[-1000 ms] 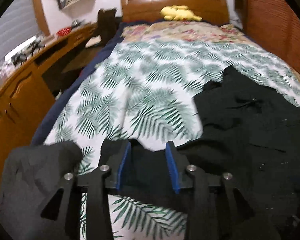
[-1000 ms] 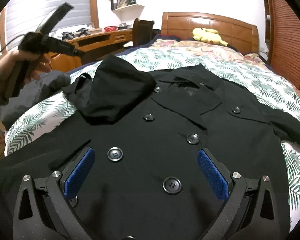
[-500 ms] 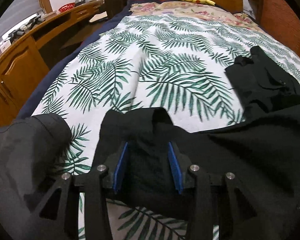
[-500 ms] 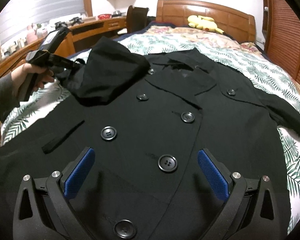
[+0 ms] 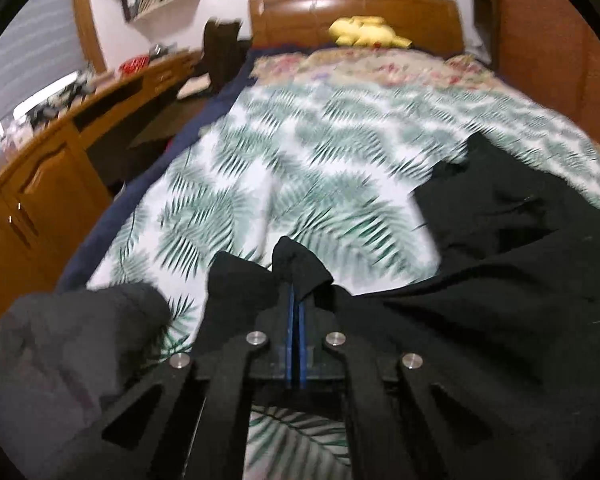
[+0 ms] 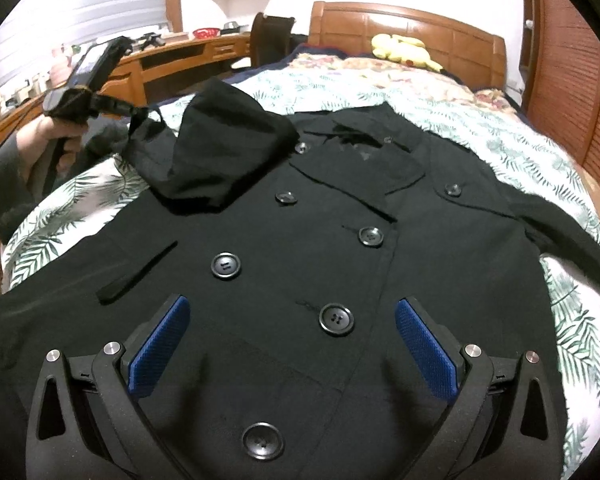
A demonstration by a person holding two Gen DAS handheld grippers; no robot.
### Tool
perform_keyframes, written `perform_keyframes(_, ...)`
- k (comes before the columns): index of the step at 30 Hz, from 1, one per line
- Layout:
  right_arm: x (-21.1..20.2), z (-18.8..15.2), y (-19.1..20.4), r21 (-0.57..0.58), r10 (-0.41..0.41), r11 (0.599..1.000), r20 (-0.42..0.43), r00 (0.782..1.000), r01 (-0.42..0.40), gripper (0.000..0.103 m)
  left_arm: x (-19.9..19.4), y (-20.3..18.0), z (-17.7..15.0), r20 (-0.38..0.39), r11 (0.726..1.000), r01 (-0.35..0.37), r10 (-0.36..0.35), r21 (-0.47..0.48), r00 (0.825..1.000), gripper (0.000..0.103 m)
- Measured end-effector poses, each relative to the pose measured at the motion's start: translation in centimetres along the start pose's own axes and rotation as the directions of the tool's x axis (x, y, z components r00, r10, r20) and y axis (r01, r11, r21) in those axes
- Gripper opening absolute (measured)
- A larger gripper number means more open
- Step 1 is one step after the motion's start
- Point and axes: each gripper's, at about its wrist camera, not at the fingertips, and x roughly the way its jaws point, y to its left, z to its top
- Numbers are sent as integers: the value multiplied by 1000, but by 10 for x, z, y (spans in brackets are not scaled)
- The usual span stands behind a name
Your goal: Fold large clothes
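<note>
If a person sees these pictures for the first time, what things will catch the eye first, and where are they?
The black double-breasted coat lies spread, front up, across the palm-leaf bedspread, with big dark buttons down its middle. At the coat's left side, one sleeve is folded over the chest, and the left gripper has just closed on its cuff. A yellow plush toy lies by the wooden headboard.

The coat [image 6: 284, 240] is made of black, matt cloth, with shiny plastic buttons [image 6: 336, 319]. The bed cover [image 5: 284, 168] is soft printed cloth. The headboard [image 6: 412, 28], upper middle, is glossy wood. The gripper pads [image 6: 426, 350] look bumpy, like blue rubber.
</note>
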Motion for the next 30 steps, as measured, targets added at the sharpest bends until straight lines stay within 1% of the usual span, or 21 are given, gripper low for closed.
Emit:
perform_keyframes(2, -9, 0, -6, 8, -12, 1000, 14, 1000, 12, 103, -24, -22, 12, 41, 999, 30, -31, 32, 999, 0)
perform_keyframes(5, -21, -2, -18, 30, -34, 999, 32, 999, 33, 103, -59, -57, 28, 91, 993, 79, -87, 86, 992, 0)
perform_keyframes(10, -45, -12, -47, 82, -87, 993, 50, 995, 83, 103, -113, -123, 44, 155, 972, 150, -179, 179, 972, 0)
perform_keyframes(14, -64, -28, -73, 123, -133, 984, 51, 990, 126, 103, -148, -172, 45, 179, 950, 194, -240, 244, 954, 0)
perform_keyframes(19, -83, -49, -103, 168, -178, 971, 43, 983, 168, 103, -176, -222, 36, 175, 922, 220, -286, 319, 942, 0)
perform_keyframes(23, -100, -64, -124, 203, -203, 960, 44, 978, 191, 103, -197, -259, 31, 132, 886, 275, -344, 372, 929, 1)
perform_keyframes(26, -111, -72, -138, 227, -217, 953, 49, 975, 201, 103, -212, -282, 28, 89, 851, 331, -397, 407, 913, 6)
perform_keyframes(27, -116, -74, -142, 237, -221, 950, 51, 974, 204, 103, -219, -291, 26, 70, 835, 357, -421, 418, 904, 7)
perform_keyframes(30, -124, -75, -151, 255, -225, 945, 61, 973, 202, 103, -236, -312, 20, 44, 793, 402, -471, 458, 881, 14)
